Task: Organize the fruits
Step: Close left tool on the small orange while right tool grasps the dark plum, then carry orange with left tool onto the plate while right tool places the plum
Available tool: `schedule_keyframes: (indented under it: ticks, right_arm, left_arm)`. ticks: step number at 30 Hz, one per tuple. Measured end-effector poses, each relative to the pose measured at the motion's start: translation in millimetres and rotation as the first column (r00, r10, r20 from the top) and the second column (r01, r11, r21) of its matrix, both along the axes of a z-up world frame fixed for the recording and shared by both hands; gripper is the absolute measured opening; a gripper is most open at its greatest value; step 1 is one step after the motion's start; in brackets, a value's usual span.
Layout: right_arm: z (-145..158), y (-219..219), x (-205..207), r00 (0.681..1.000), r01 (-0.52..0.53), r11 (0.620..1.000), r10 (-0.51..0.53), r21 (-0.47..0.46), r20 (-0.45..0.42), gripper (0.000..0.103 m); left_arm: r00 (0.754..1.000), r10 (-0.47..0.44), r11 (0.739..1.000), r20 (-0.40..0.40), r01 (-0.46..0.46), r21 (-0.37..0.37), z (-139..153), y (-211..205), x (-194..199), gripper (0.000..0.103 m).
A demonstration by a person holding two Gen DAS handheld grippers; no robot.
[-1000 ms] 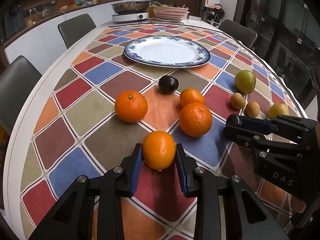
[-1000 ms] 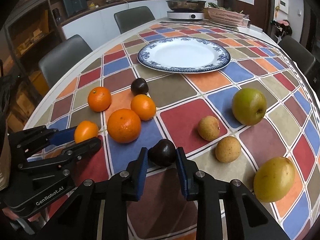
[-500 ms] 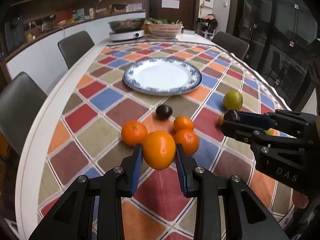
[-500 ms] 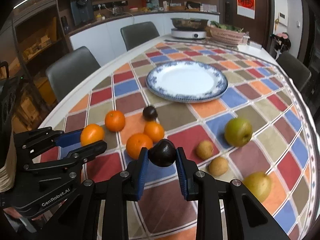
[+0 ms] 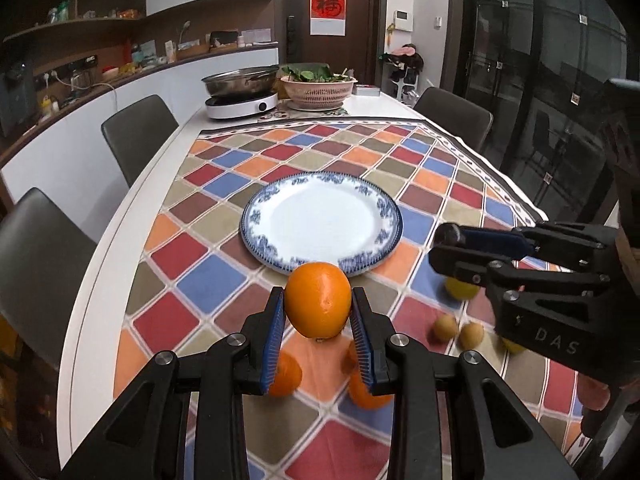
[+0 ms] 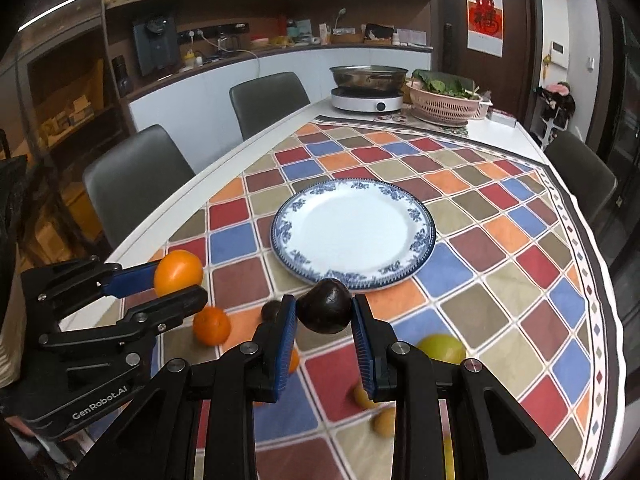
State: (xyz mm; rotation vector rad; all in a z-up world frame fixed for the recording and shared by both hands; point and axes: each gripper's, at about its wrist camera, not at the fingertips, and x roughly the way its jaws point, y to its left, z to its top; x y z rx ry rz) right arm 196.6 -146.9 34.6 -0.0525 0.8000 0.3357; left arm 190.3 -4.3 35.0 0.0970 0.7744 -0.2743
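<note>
The left gripper [image 5: 318,330] holds an orange [image 5: 318,300] tight between its blue pads, and the right gripper [image 6: 324,334] squeezes a dark plum [image 6: 326,312] the same way. A second ago both fruits sat low by the tablecloth. Now both are lifted high, just short of the near rim of the blue and white plate [image 6: 420,240], which has nothing on it.

Under the grippers the fruits left on the checked tablecloth [image 6: 500,280] look blurry. Two oranges [image 5: 284,376] peek out from behind the left pads, half hidden. A green fruit [image 6: 442,348], maybe an apple, sits behind the right finger, and two small brown fruits [image 5: 446,328] lie near it. Another small dark fruit [image 6: 272,310] is cut off by the pad.

Far back stand a metal pot [image 6: 368,74] and a pink basket [image 6: 444,106] of greens.
</note>
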Motion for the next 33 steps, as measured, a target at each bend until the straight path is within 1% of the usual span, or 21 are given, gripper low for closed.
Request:
schedule_keyframes:
  ticks: [2,7,12,16,19,25,30,32,33]
  right_arm:
    - [-0.2,-1.4,11.0,1.0,0.005,1.0,-0.005,0.008,-0.018,0.029]
    - [-4.7,-3.1,41.0,0.998,0.004,1.0,-0.004,-0.003,-0.064,0.029]
    - [-13.0,-1.5,70.3,0.995,-0.007,1.0,0.004,-0.027,-0.104,0.029]
    - [-25.6,-2.4,97.9,0.991,-0.006,0.998,-0.002,-0.059,-0.135,0.029]
    - [-37.1,-3.5,116.2,0.987,-0.003,0.997,-0.01,-0.081,-0.162,0.029]
    - [-55.6,-4.2,140.5,0.977,-0.002,0.995,-0.018,-0.096,-0.21,0.029]
    - [-64.6,-6.1,152.9,0.971,0.013,0.996,-0.033,-0.088,-0.236,0.029]
    - [-67.3,-7.7,154.8,0.97,0.023,0.996,-0.042,-0.082,-0.238,0.029]
    - [-68.2,-8.5,155.1,0.971,0.029,0.996,-0.047,-0.081,-0.236,0.029]
  left_arm:
    - [1.0,-0.008,1.0,-0.005,0.008,-0.009,0.7,-0.8,9.2,0.032]
    - [0.999,-0.029,1.0,-0.026,0.029,-0.002,-2.7,-6.6,37.0,0.032]
    - [0.997,-0.034,0.999,-0.067,0.034,0.008,-14.8,-11.8,70.1,0.032]
    - [0.993,-0.021,1.0,-0.116,0.023,0.01,-29.6,-12.1,96.3,0.032]
    - [0.988,-0.013,0.999,-0.156,0.018,0.031,-42.1,-15.2,114.6,0.032]
    - [0.972,0.013,0.999,-0.236,-0.004,0.037,-65.1,-17.6,148.2,0.032]
    - [0.959,0.015,1.0,-0.282,-0.008,0.026,-76.2,-18.0,159.6,0.032]
    - [0.962,0.018,0.999,-0.274,-0.007,0.042,-76.8,-19.4,158.9,0.033]
    - [0.963,0.019,0.999,-0.27,-0.006,0.048,-76.3,-19.5,158.0,0.036]
